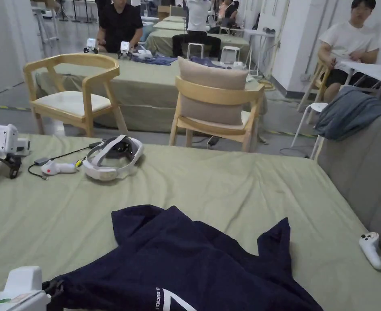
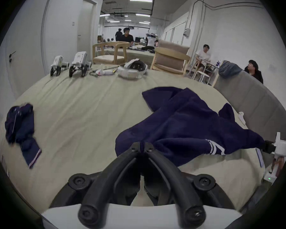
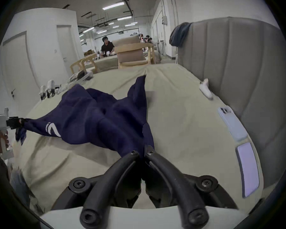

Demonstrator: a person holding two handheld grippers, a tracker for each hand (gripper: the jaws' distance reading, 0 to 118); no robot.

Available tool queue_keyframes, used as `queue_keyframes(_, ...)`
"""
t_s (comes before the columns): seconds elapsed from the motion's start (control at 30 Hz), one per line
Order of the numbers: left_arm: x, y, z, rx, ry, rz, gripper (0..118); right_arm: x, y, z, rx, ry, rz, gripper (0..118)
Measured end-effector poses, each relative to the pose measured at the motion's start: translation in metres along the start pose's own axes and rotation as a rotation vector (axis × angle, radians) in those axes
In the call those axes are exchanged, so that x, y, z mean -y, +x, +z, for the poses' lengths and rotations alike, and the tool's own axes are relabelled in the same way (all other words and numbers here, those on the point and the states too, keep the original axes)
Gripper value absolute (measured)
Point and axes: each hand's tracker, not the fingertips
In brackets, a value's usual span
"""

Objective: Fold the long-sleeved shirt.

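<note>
Hiding both tool [image 2: 142, 145] tips, navy shirt [image 1: 193, 263] bunches

Navy shirt [image 1: 193, 259] with white chevron mark lies on pale green sheet [image 1: 226, 182].

Left gripper [image 2: 142, 144] — jaws closed; right gripper [image 3: 141, 153] — jaws closed.

Head view cuts off the navy shirt [image 1: 177, 263] along the bottom edge right beside the left claw [image 1: 54, 288], whose white body is half out of frame, and the shirt's white print is too small to read.
</note>
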Motion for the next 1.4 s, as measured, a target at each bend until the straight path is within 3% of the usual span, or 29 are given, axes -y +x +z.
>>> queue_keyframes(0.1,0.028,-0.005,0.016,-0.002,-0.051,-0.020,5,0.027,0.008,0.021,0.002,-0.094,0.057,1)
queue_keyframes(0.2,0.051,-0.013,0.029,0.026,-0.104,0.007,5,0.043,0.014,0.037,-0.019,-0.141,0.031,1)
queue_keyframes(0.33,0.068,-0.009,0.041,-0.005,-0.134,-0.106,5,0.048,0.008,0.044,-0.007,-0.200,0.103,1)
queue_keyframes(0.63,0.084,-0.020,0.040,0.005,-0.180,-0.012,5,0.055,0.001,0.035,-0.014,-0.277,0.142,2)
queue_keyframes(0.67,0.083,-0.019,0.040,0.013,-0.185,0.001,7,0.055,0.002,0.037,0.007,-0.253,0.136,10)
queue_keyframes(0.7,0.082,-0.017,0.042,0.010,-0.184,0.005,15,0.054,0.002,0.038,0.022,-0.245,0.132,30)
queue_keyframes(0.73,0.079,-0.015,0.045,0.003,-0.181,0.005,33,0.052,0.001,0.041,0.048,-0.238,0.128,59)
queue_keyframes(0.77,0.076,-0.015,0.049,-0.020,-0.170,0.008,78,0.050,0.000,0.046,0.081,-0.207,0.127,105)
queue_keyframes(0.8,0.072,-0.014,0.054,-0.038,-0.153,0.020,106,0.048,-0.001,0.052,0.081,-0.170,0.123,118)
queue_keyframes(0.83,0.070,-0.015,0.059,-0.039,-0.103,0.046,109,0.044,-0.005,0.066,0.036,-0.082,0.114,117)
queue_keyframes(0.87,0.066,-0.015,0.072,-0.013,0.007,0.063,105,0.040,-0.013,0.077,0.046,-0.048,0.098,117)
queue_keyframes(1.03,0.035,0.013,0.099,-0.100,0.115,0.003,110,0.011,-0.038,0.107,0.049,0.143,0.073,116)
queue_keyframes(1.07,0.031,0.023,0.103,-0.104,0.143,-0.021,105,0.009,-0.041,0.106,0.038,0.171,0.063,114)
queue_keyframes(1.1,0.024,0.032,0.108,-0.092,0.173,-0.033,93,0.007,-0.049,0.107,0.019,0.200,0.055,109)
queue_keyframes(1.13,0.023,0.041,0.111,-0.085,0.219,-0.043,72,0.006,-0.058,0.108,-0.011,0.245,0.055,96)
queue_keyframes(1.17,0.021,0.048,0.111,-0.071,0.242,-0.042,24,0.007,-0.064,0.106,-0.032,0.266,0.056,57)
queue_keyframes(1.2,0.020,0.054,0.109,-0.056,0.241,-0.032,6,0.008,-0.071,0.103,-0.041,0.279,0.054,16)
queue_keyframes(1.23,0.019,0.058,0.105,-0.052,0.216,-0.021,3,0.009,-0.079,0.099,-0.036,0.269,0.050,0)
queue_keyframes(1.3,0.020,0.065,0.100,-0.025,0.225,0.006,3,0.012,-0.089,0.095,-0.029,0.272,0.045,0)
queue_keyframes(1.37,0.021,0.073,0.098,-0.013,0.217,-0.002,3,0.014,-0.097,0.090,-0.107,0.248,0.014,0)
queue_keyframes(1.4,0.022,0.075,0.097,-0.008,0.215,-0.009,3,0.016,-0.100,0.090,-0.085,0.254,0.025,0)
